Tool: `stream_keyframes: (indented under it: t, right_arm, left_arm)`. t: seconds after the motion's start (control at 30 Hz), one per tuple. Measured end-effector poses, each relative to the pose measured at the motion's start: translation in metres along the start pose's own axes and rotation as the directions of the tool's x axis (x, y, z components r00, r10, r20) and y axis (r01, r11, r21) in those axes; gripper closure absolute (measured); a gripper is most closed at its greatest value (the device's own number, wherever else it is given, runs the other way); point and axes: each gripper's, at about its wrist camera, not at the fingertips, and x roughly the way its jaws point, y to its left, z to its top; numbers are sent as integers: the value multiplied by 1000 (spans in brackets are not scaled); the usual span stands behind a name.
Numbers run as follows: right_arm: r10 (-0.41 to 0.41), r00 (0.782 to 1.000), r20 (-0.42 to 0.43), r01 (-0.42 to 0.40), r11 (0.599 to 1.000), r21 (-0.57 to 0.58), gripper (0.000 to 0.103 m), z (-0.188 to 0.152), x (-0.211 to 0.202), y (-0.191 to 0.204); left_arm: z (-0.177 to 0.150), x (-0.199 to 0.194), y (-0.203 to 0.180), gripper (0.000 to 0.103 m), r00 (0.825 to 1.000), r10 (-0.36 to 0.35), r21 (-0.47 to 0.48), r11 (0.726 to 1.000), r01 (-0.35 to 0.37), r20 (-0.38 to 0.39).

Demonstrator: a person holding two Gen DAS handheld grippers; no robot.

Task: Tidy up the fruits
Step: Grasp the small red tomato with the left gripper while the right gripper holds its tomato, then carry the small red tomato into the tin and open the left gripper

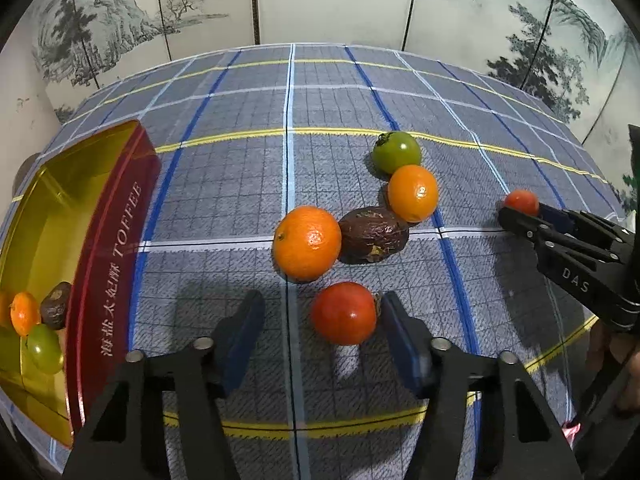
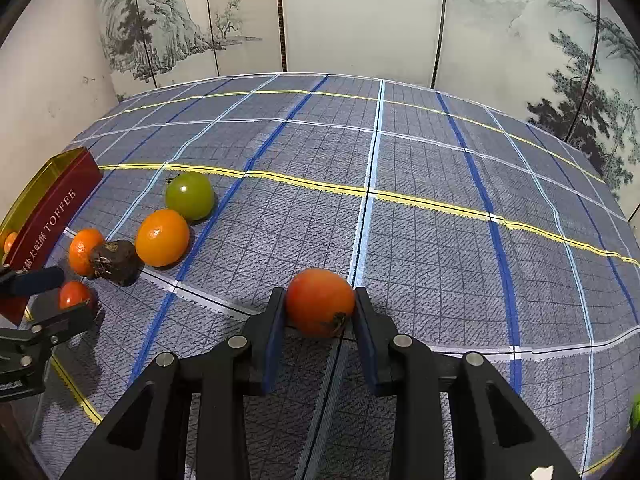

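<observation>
The job looks partly done; the toffee tin (image 1: 116,240) already has a few small fruits inside, but five fruits in a bunch and one apart sit on the desk (image 1: 248,168); the left gripper (image 1: 322,320) is wide open around a red tomato (image 1: 344,313), one pad just beside it; the right gripper (image 2: 319,312) squeezes an orange-red tomato (image 2: 320,302) far from the tin.

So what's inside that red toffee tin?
In the toffee tin lie a small orange, a dark brown fruit and a green one. Its near wall and the picture's edge hide any more.
</observation>
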Motion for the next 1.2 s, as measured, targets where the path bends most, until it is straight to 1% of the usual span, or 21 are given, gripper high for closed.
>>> stream_keyframes:
  t: [0.03, 0.1, 0.13, 0.2, 0.27, 0.57, 0.8, 0.97, 1.1, 1.2]
  right_arm:
    - [0, 1000, 0, 0, 1000, 1, 73, 0, 0, 0]
    - [2, 1000, 0, -2, 1000, 2, 72, 0, 0, 0]
    - [4, 1000, 0, -4, 1000, 4, 72, 0, 0, 0]
    - [7, 1000, 1, -7, 1000, 6, 72, 0, 0, 0]
    - [7, 1000, 1, -7, 1000, 6, 72, 0, 0, 1]
    - [6, 1000, 1, -6, 1000, 5, 72, 0, 0, 1]
    - [5, 1000, 1, -5, 1000, 5, 72, 0, 1, 1]
    - [5, 1000, 1, -5, 1000, 5, 72, 0, 1, 1]
    - [4, 1000, 1, -4, 1000, 5, 72, 0, 1, 1]
    - [4, 1000, 1, -4, 1000, 5, 72, 0, 1, 2]
  left_arm:
    - [0, 1, 0, 46, 1000, 6, 0, 1000, -6, -3]
    - [0, 0, 0, 54, 1000, 3, 8, 1000, -3, 6]
    - [-1, 0, 0, 56, 1000, 5, 12, 1000, -5, 9]
    - [-2, 0, 0, 68, 1000, -2, 14, 1000, 2, 12]
    - [-4, 0, 0, 70, 1000, -4, 17, 1000, 4, 12]
    - [-6, -6, 3, 71, 1000, -2, 15, 1000, 1, 9]
    - [-6, -18, 12, 71, 1000, 19, 0, 1000, -19, 18]
    - [1, -41, 25, 71, 997, 31, -21, 999, -29, 67]
    - [5, -64, 48, 71, 990, 77, -56, 996, -71, 115]
    - [5, -76, 69, 71, 985, 113, -98, 990, -100, 129]
